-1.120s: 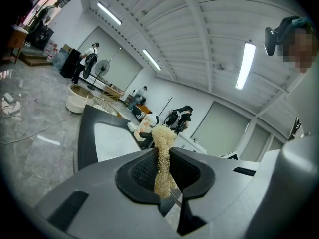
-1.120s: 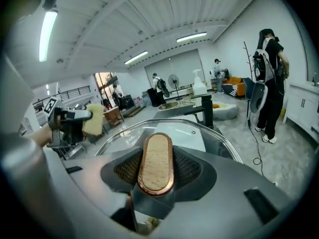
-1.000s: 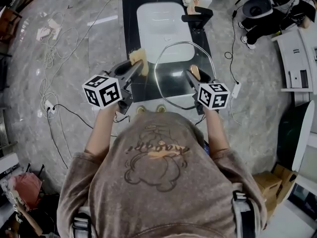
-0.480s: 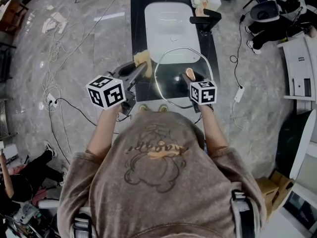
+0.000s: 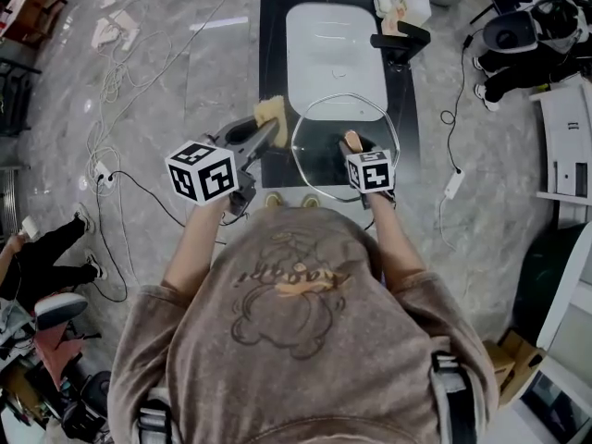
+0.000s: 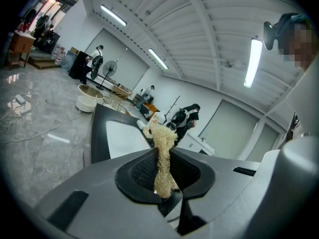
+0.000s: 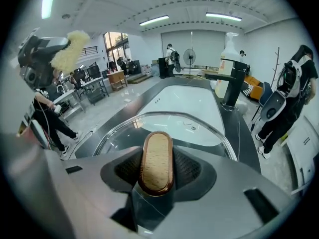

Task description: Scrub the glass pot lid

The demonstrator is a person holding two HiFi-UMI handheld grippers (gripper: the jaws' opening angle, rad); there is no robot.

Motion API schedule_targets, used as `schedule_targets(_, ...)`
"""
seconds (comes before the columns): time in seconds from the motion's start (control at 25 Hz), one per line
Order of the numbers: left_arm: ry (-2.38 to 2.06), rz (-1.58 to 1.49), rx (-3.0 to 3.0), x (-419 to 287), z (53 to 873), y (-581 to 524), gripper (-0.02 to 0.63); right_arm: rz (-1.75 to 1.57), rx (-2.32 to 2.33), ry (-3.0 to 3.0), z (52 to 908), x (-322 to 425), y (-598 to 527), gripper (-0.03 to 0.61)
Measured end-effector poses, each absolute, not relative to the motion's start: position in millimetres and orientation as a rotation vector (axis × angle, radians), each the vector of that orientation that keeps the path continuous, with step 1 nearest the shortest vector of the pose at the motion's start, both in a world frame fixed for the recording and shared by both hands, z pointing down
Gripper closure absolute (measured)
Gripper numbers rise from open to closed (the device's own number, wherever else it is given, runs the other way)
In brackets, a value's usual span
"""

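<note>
Black rectangular counter (image 5: 273,63): carried everything, with the person standing at its near edge.

White rectangular sink (image 5: 333,54), sunk in the counter's far half. No water or dishes in it that I could see. Probably there to catch drips, which is why the work hung over it.

Round glass pot lid with a metal rim (image 5: 319,146): off the counter, held in the air over the near edge, its far rim overlapping the sink's near end. Roughly flat, handle side towards the person, so that face was the exposed one for scrubbing.

Right tool (image 5: 356,151): jaws part open and clamped on the lid's handle, one pad on each flank. It served purely as a fixture, carrying the lid by its only graspable point.

Left tool (image 5: 264,129): jaws nearly together, pinching the scrubber. It sat at the counter's left edge, just beside the lid's left rim and not touching it. My read is that it was lined up for a stroke and scrubbing contact hadn't been made.

Black faucet (image 5: 400,43), on the counter's right edge beside the sink.

White plastic bottle (image 5: 416,3), at the far right corner behind the faucet. Likely soap; contents not visible.

Straw-coloured fibrous scrubber (image 6: 163,158): squeezed thin at its waist, with the frayed end sticking out past the pads as the working face.

Oval brown wooden handle (image 7: 156,161): end-on to the right tool view.
</note>
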State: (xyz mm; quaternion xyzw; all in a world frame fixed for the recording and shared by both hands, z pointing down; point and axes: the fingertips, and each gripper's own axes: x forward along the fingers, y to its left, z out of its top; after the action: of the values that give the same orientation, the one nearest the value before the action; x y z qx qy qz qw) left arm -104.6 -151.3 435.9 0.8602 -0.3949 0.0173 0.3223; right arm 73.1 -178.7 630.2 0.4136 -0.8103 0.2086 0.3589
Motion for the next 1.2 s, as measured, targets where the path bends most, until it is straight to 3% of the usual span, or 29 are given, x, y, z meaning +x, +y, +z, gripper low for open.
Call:
schedule_targets(0.56, -1.005, 0.064, 2.256, -100, 440, -154, 0.549, 0.465, 0.993, -2.100, 625, 59, -179, 0.391)
schedule_targets(1.2, -0.835, 0.118, 2.441, -41, 420, -169, 0.549, 0.502, 1.162, -2.548, 425, 91, -164, 0.399)
